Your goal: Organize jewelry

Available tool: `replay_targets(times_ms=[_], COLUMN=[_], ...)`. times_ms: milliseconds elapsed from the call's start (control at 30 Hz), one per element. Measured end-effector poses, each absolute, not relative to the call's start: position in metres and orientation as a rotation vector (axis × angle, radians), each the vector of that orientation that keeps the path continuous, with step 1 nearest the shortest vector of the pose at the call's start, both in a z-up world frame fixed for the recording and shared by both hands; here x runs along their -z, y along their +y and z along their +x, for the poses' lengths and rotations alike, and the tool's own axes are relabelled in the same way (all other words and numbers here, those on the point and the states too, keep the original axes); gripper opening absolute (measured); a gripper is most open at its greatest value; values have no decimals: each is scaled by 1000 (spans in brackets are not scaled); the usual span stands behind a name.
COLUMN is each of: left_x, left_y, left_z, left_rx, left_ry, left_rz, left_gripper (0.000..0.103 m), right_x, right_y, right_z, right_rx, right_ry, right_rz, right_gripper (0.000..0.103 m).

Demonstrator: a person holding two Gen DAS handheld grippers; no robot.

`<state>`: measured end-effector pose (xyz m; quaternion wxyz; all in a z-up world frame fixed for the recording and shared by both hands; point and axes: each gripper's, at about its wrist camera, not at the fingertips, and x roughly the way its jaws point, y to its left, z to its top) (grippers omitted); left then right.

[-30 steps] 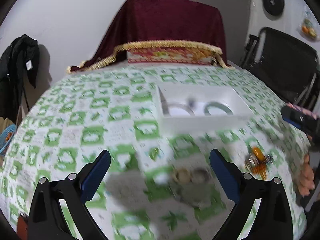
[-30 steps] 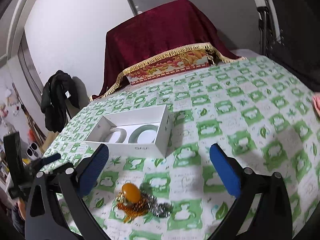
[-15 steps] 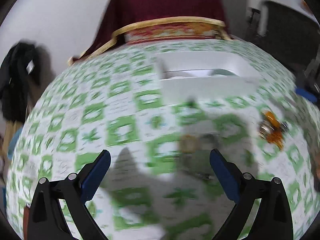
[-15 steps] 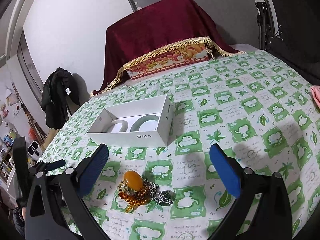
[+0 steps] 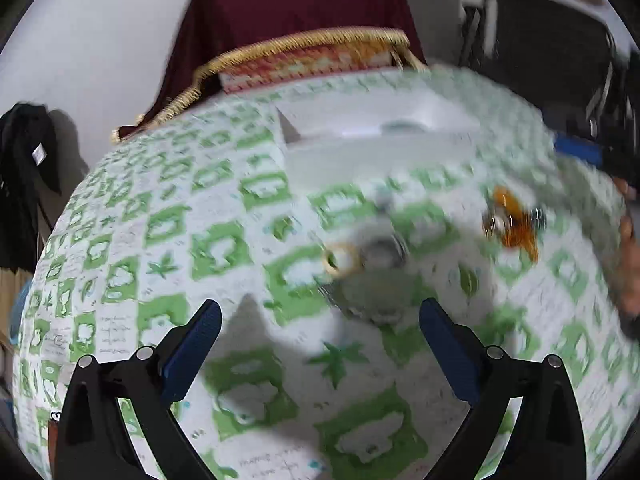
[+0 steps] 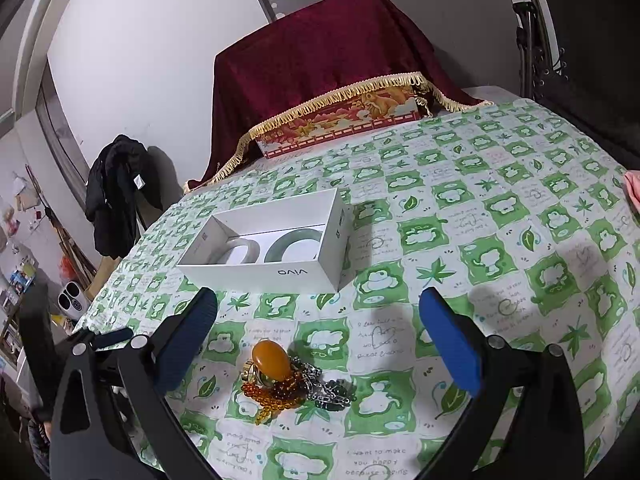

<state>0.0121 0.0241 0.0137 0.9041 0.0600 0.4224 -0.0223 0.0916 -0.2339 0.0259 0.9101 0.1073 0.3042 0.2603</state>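
A white box (image 6: 264, 245) sits open on the green-checked tablecloth with a pale bangle (image 6: 236, 252) and a green bangle (image 6: 294, 245) inside. A pile of jewelry with an amber stone (image 6: 271, 364), amber beads and a dark chain (image 6: 330, 391) lies in front of it. My right gripper (image 6: 318, 344) is open and empty just above that pile. In the blurred left wrist view, my left gripper (image 5: 320, 344) is open and empty, with a gold ring (image 5: 340, 259) and a silver piece (image 5: 382, 248) just ahead. The box (image 5: 376, 136) and amber pile (image 5: 512, 220) lie beyond.
A box draped in dark red cloth (image 6: 332, 64) stands at the table's far edge. A black chair (image 6: 584, 40) is at the right. A black jacket (image 6: 116, 192) hangs at the left. The left gripper's tip (image 6: 108, 338) shows in the right wrist view.
My left gripper has swung over the table, so the rings now sit closer ahead and the view is blurred. My right gripper has drawn back slightly, and the amber pile sits higher between its fingers.
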Motion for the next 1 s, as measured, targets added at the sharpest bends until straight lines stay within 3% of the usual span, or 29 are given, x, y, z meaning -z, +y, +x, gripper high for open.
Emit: replay_targets(times_ms=[200, 600, 1000], left_x=[-9, -22, -10], left_y=[24, 97, 41], left_z=[15, 26, 32], left_rx=[35, -260, -77], left_ry=[894, 837, 864], left_rz=[139, -52, 179], left_gripper=[100, 100, 100], right_x=[-24, -22, -22], right_y=[-234, -230, -230], right_z=[93, 93, 93], right_rx=[-538, -548, -550], right_ry=[636, 651, 653], right_rz=[225, 214, 218], right_gripper=[99, 99, 99])
